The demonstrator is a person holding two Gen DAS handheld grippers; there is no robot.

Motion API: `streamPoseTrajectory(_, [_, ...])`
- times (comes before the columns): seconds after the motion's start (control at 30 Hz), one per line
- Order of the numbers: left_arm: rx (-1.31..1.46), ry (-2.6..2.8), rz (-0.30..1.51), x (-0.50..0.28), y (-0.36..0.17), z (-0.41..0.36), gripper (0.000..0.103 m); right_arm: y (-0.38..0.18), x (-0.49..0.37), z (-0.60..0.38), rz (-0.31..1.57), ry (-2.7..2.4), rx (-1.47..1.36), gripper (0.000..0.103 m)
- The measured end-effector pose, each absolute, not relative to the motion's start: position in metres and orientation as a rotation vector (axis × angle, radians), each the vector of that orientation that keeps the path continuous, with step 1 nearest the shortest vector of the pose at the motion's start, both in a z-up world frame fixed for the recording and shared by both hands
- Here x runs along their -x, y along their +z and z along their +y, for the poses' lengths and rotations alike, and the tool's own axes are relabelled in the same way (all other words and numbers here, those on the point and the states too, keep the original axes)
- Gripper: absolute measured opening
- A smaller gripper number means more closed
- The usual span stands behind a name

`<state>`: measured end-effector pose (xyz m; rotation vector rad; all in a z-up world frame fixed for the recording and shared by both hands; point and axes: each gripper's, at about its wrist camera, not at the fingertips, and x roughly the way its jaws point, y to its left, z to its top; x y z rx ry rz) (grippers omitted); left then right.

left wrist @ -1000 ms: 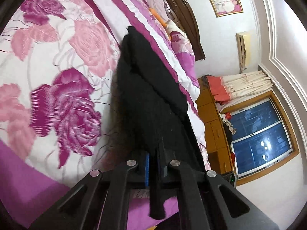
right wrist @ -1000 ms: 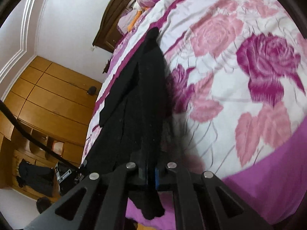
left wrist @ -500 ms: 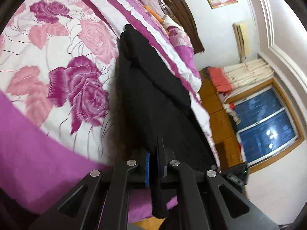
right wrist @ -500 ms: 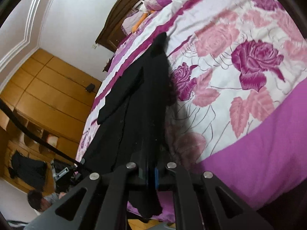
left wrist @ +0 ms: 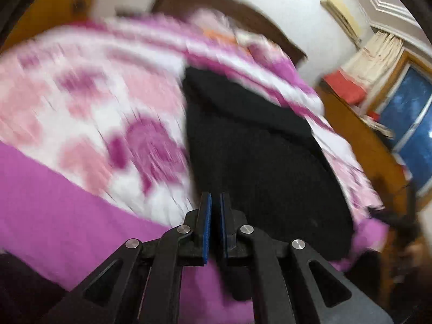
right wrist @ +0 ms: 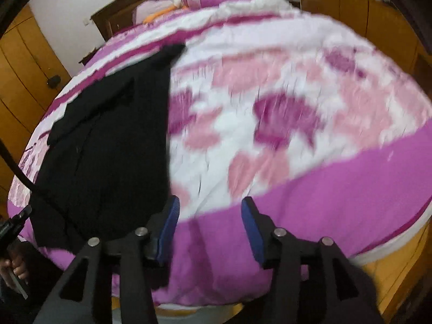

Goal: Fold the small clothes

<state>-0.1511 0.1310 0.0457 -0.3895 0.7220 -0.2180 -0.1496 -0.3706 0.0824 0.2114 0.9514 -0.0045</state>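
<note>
The right hand-held gripper (right wrist: 209, 216), just spread and empty, hangs over the bed (right wrist: 310, 189) beside the black garment (right wrist: 108, 148); the left hand-held gripper (left wrist: 215, 205), nearly pressed together, grips nothing.

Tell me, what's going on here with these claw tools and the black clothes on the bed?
A person holds a gripper in each hand, folding a black garment on a floral bedspread. The garment lies flat along one side of the bed. The right gripper has just opened, with nothing between its jaws. The left gripper is shut with nothing visibly pinched in it, so the cloth seems to be let go.
</note>
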Motion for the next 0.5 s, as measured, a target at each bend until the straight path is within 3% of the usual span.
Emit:
streamPoseTrajectory(0.07, [0.337, -0.184, 0.630, 0.159, 0.064, 0.120, 0.001, 0.105, 0.122, -0.363, 0.899, 0.007, -0.157, 0.082])
streamPoseTrajectory(0.2, [0.225, -0.259, 0.551, 0.150, 0.090, 0.078, 0.001, 0.122, 0.021, -0.332, 0.852, 0.150, -0.188, 0.088])
streamPoseTrajectory(0.33, [0.159, -0.317, 0.668, 0.105, 0.057, 0.038, 0.001, 0.077, -0.109, -0.304, 0.923, 0.025, -0.156, 0.087])
streamPoseTrajectory(0.4, [0.144, -0.325, 0.823, 0.087, 0.022, 0.023, 0.001, 0.049, -0.150, -0.294, 1.015, 0.022, -0.183, 0.068])
streamPoseTrajectory(0.43, [0.145, -0.335, 0.875, 0.086, 0.008, 0.019, 0.001, 0.040, -0.161, -0.289, 1.042, 0.044, -0.194, 0.041])
streamPoseTrajectory(0.5, [0.079, -0.324, 0.845, 0.092, 0.003, 0.008, 0.001, 0.040, -0.166, -0.280, 1.001, 0.013, -0.090, 0.027])
